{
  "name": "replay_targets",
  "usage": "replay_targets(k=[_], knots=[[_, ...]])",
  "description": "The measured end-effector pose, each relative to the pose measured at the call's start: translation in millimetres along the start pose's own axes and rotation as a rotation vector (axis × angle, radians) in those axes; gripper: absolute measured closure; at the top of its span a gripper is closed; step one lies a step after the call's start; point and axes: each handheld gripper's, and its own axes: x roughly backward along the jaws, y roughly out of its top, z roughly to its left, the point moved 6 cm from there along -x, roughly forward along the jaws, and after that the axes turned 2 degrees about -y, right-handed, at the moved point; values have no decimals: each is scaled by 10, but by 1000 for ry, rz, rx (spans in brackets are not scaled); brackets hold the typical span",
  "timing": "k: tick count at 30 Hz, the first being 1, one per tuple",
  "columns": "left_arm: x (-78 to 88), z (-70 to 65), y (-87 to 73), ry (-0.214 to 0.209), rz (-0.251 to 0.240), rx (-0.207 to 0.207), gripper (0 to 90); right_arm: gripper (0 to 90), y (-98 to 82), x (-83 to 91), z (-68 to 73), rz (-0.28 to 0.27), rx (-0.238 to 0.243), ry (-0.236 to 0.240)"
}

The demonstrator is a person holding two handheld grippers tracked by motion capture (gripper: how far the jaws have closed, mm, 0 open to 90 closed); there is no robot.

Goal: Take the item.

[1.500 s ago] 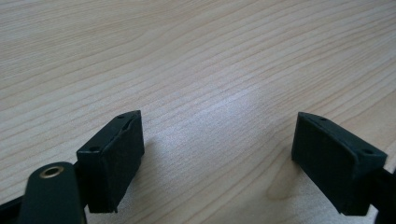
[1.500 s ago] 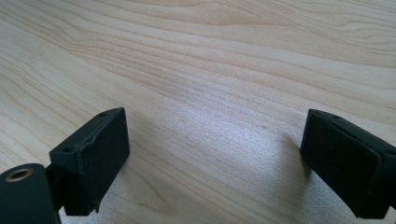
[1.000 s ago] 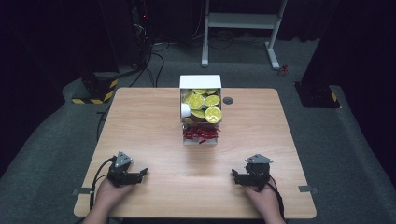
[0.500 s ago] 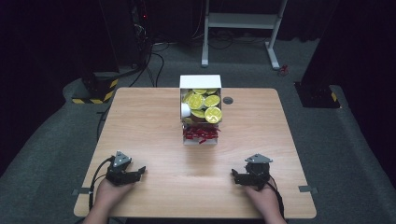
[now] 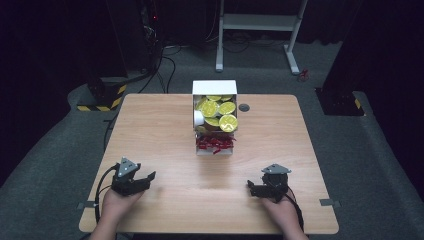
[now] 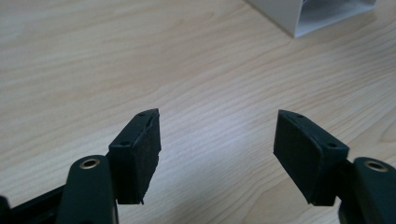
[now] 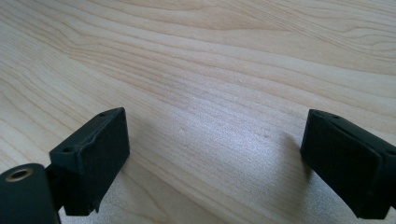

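Light wood-grain table (image 5: pixel 150 120) on grey carpet, dark room, white metal frame (image 5: pixel 260 22) behind. One white open box (image 5: pixel 215 88) at table's far centre: yellow-green round lids on top, red pieces below. Two hand-held grippers at near edge: left hand-held gripper (image 6: pixel 217 140) and right hand-held gripper (image 7: pixel 215 158), jaws wide apart, both empty.

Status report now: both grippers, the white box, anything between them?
Left gripper open, empty, near table edge. Right gripper open, empty. White box mid-table, full of yellow-lidded cups, red packets in front. Bare table between.
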Motion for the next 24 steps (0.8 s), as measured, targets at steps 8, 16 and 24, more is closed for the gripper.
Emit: replay_targets(k=[8, 16, 24], knots=[[93, -140, 106, -37, -42, 13, 327, 79, -1, 2, -1, -1, -2, -4], [201, -127, 273, -58, -113, 0, 362, 79, -2, 4, 2, 1, -7, -4], [287, -245, 451, -96, -173, 0, 382, 79, -1, 3, 3, -1, -5, -4]])
